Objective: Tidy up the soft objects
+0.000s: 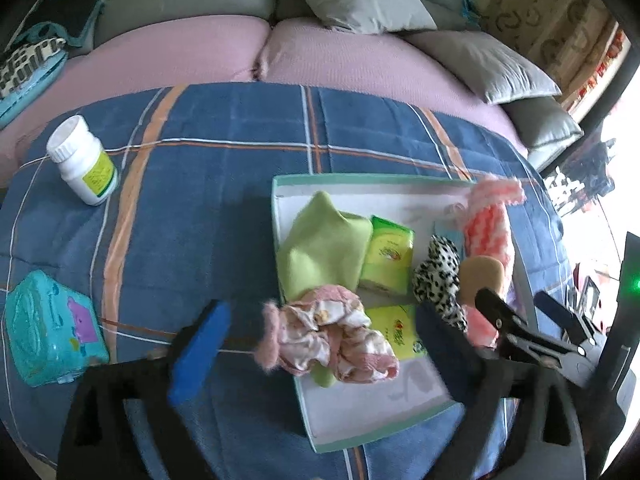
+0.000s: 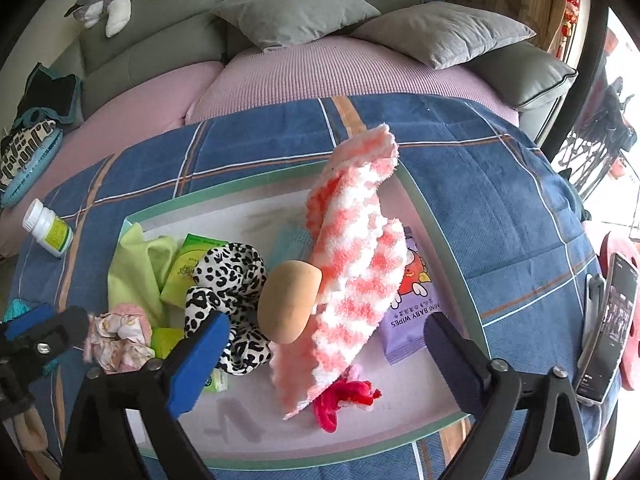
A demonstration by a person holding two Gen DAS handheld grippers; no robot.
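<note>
A white tray with a green rim lies on a blue plaid blanket. It holds a light green cloth, a pink floral scrunchie, green tissue packs, a leopard-print scrunchie, a tan egg-shaped sponge, a pink-and-white fluffy cloth, a purple wipes pack and a red fuzzy piece. My left gripper is open over the floral scrunchie, touching nothing. My right gripper is open above the fluffy cloth's near end, pads clear of it.
A white pill bottle and a teal wipes pack lie on the blanket left of the tray. A phone on a stand is at the right edge. Grey cushions and a pink sofa seat lie behind.
</note>
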